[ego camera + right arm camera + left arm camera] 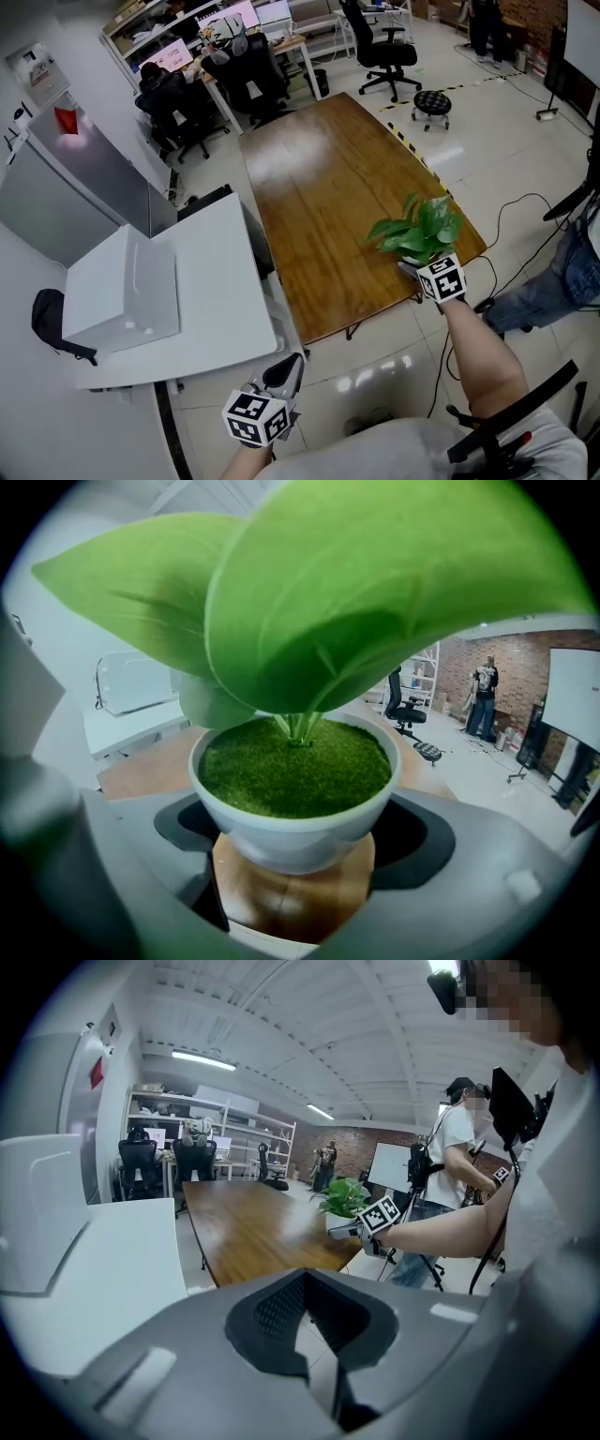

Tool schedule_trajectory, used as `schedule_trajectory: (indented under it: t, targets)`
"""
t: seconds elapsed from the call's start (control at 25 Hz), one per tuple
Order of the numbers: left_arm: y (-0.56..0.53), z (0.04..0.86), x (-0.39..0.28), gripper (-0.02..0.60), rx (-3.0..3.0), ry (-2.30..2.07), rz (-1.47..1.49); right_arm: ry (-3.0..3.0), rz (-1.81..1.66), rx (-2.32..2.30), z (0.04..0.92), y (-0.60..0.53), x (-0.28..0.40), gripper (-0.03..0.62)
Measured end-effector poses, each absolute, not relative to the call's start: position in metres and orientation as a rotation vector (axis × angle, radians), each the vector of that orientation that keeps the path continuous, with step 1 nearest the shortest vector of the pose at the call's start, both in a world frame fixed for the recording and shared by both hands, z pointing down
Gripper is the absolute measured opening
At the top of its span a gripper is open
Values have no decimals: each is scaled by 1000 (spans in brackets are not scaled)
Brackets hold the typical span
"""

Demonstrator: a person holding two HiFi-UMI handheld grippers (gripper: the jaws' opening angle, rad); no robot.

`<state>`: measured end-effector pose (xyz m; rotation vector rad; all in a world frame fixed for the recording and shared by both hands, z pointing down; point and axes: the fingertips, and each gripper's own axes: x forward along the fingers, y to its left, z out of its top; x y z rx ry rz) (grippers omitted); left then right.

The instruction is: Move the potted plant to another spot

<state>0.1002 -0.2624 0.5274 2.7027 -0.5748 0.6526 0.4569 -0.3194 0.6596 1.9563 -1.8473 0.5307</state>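
Left gripper [286, 373]: hangs low over the floor, off the near edge of the wooden surface [319, 187], jaws pressed together with nothing between. Further right, at the surface's near right corner: potted plant [417, 230], white pot upright, broad green leaves spreading above. Right gripper [417, 269]: reaches in from the near edge, jaws spread to either flank of the pot and clasping it, wood showing just beneath the bowl.

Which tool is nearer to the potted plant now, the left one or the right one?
Right. The right tool is at the potted plant, jaws closed on its pot on the wooden table. The left tool, shut and empty, hangs off the table beside the white desk.
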Motion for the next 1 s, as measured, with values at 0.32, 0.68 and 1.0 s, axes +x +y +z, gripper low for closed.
schedule_trajectory:
  t: [0.32,0.68,1.0]
  targets:
    - [-258,552,101,-3,2671,-537,701,-1820,545,1961,686,-320,462,471]
    - [-265,552,97,-3,2664,-552,687,-1825,557,1963,696,-322,461,471]
    - [-267,552,94,-3,2664,-586,664,-1843,566,1980,697,-324,463,474]
